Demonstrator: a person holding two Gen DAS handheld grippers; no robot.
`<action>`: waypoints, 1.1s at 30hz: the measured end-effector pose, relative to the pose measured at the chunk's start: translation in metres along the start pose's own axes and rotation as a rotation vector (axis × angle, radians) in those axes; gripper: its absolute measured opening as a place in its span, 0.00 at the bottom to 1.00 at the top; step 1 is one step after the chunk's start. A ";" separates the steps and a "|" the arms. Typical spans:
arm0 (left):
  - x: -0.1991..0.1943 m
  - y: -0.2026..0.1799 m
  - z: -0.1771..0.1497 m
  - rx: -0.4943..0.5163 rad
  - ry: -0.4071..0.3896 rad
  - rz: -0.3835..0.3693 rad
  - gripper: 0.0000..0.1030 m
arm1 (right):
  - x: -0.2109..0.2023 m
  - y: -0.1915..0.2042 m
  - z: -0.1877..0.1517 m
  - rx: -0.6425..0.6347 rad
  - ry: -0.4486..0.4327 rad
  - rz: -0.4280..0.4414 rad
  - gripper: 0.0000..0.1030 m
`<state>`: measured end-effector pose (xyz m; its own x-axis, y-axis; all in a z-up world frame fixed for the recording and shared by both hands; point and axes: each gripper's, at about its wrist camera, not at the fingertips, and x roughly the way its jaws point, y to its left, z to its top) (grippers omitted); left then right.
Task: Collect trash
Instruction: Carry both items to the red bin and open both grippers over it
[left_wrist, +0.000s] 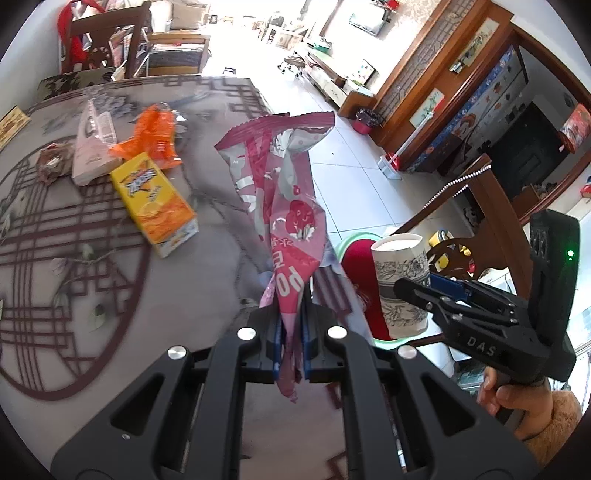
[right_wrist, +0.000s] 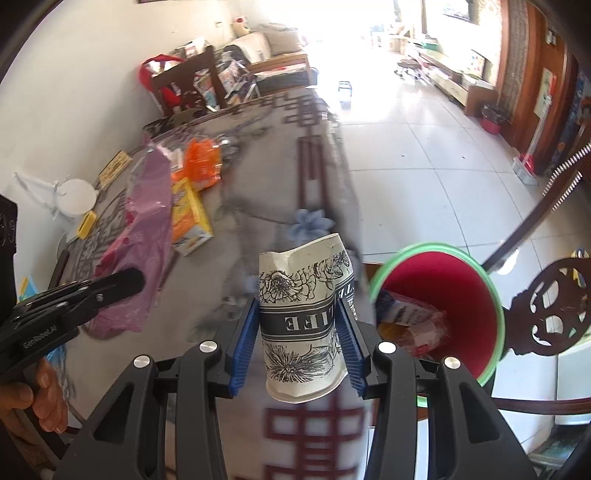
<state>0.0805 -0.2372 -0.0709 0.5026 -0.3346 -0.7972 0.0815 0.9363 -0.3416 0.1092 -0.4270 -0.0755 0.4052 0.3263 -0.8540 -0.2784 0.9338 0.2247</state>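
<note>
Over the patterned surface (left_wrist: 155, 295), left wrist view: left hand-held gripper (left_wrist: 290, 343) clamped on a crumpled pink snack bag (left_wrist: 284, 192); yellow juice box (left_wrist: 155, 203) and orange wrapper (left_wrist: 157, 134) lie on the surface behind. Right wrist view: right hand-held gripper (right_wrist: 300, 332) clamped on a dented paper cup (right_wrist: 303, 321), just left of the red bin (right_wrist: 476, 302) w/ trash inside.

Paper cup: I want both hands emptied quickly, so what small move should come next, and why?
Probably carry the right gripper sideways until the paper cup hangs over the red bin. Its jaws already pinch the cup, and the bin stands open just beside the table edge.
</note>
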 end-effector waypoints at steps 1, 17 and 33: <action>0.003 -0.004 0.001 0.004 0.005 0.000 0.07 | 0.000 -0.010 -0.001 0.017 0.002 -0.010 0.40; 0.044 -0.054 0.018 0.105 0.084 -0.032 0.07 | -0.002 -0.136 -0.019 0.224 0.023 -0.129 0.42; 0.099 -0.147 0.023 0.353 0.143 -0.166 0.70 | -0.026 -0.170 -0.030 0.348 -0.039 -0.229 0.77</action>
<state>0.1377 -0.4052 -0.0882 0.3348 -0.4722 -0.8154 0.4544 0.8390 -0.2993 0.1203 -0.5990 -0.1055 0.4572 0.1031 -0.8834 0.1314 0.9745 0.1817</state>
